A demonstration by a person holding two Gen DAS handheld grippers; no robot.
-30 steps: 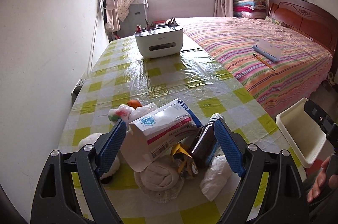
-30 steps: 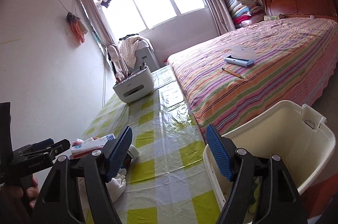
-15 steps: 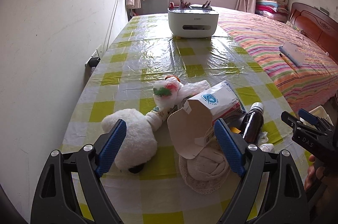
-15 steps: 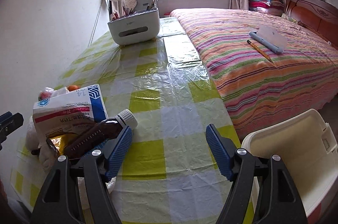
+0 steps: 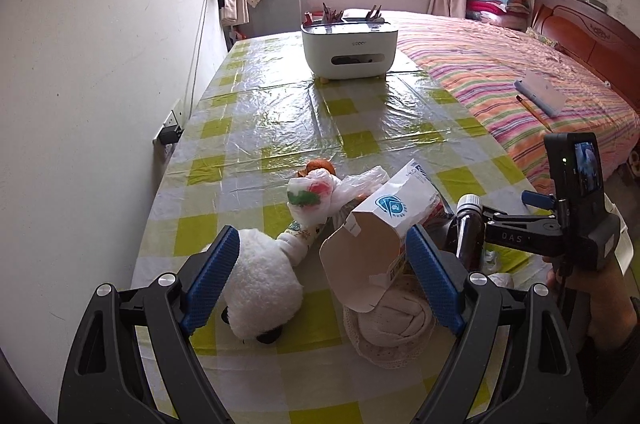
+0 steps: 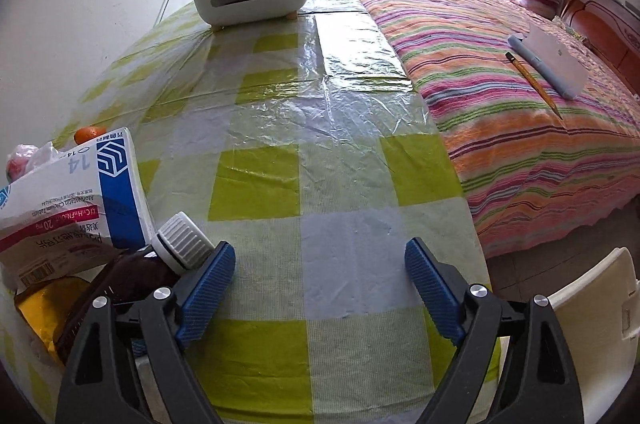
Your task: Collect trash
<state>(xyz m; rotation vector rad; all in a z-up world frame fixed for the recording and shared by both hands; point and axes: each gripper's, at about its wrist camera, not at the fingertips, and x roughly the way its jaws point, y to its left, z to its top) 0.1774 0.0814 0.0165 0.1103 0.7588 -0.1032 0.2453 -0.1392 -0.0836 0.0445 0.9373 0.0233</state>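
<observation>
1. The trash sits in one heap at the near end of the tabletop [image 5: 280,111]: an opened medicine box [image 5: 384,224], a brown bottle [image 5: 466,224] with a white cap, a knotted plastic bag [image 5: 320,191], a yellow wrapper [image 6: 44,308] and a rolled cloth [image 5: 396,316]. Bunched like this, it can be taken piece by piece from one spot.
2. The left tongs [image 5: 324,280] hang over the heap with the jaws spread wide and nothing gripped. The plush toy [image 5: 260,288] lies just inside one pad and the medicine box just inside the other, which suggests the person is lining up on the heap rather than clamping yet.
3. The right tongs [image 6: 320,284] have just been opening and now stand wide, with only bare tabletop between the pads. The brown bottle lies just outside the left pad, its cap against the pad's tip, so these tongs look offset from their likely target and probably need to shift toward the heap.
4. A cream bin [image 6: 592,304] stands on the floor just past the tabletop's right edge, between tabletop and bed [image 6: 500,63]. It is probably placed there so each piece has a short trip on the right hand's side.
5. The white organizer [image 5: 350,49] stands at the far end, well apart from the heap, and looks like no part of the job.
</observation>
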